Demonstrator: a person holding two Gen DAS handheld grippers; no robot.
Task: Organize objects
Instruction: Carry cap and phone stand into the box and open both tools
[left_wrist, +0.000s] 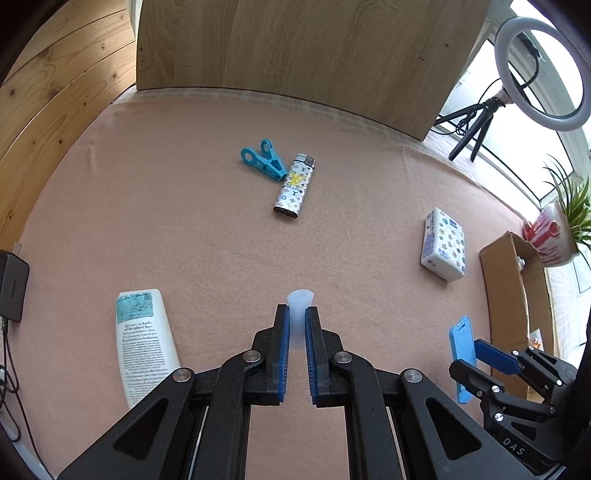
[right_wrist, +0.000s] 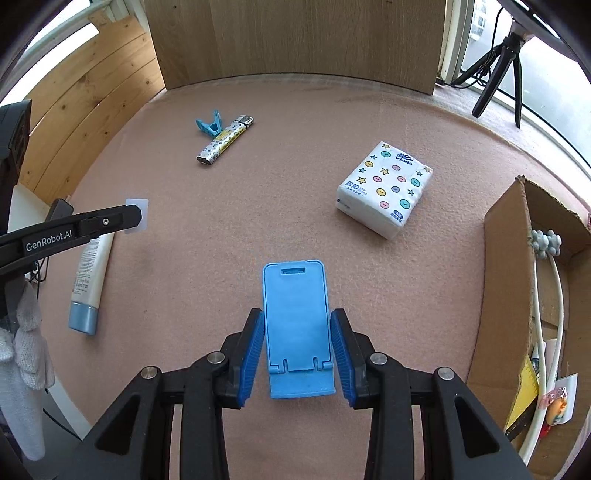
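Note:
My left gripper (left_wrist: 296, 314) is shut on a small translucent white cap (left_wrist: 300, 306), held above the pink table; the cap also shows in the right wrist view (right_wrist: 137, 216). My right gripper (right_wrist: 297, 317) is shut on a blue phone stand (right_wrist: 295, 317), which also shows in the left wrist view (left_wrist: 461, 354). A patterned lighter (left_wrist: 294, 186) and a blue clip (left_wrist: 263, 160) lie touching at the far middle. A tissue pack (right_wrist: 384, 186) lies to the right. A white tube (left_wrist: 142, 339) lies at the left.
An open cardboard box (right_wrist: 506, 280) with cables and small items stands at the right edge. A wooden board (left_wrist: 295, 48) stands at the back. A ring light on a tripod (left_wrist: 535, 70) and a potted plant (left_wrist: 561, 225) are at the right. A black charger (left_wrist: 11, 288) is at the left.

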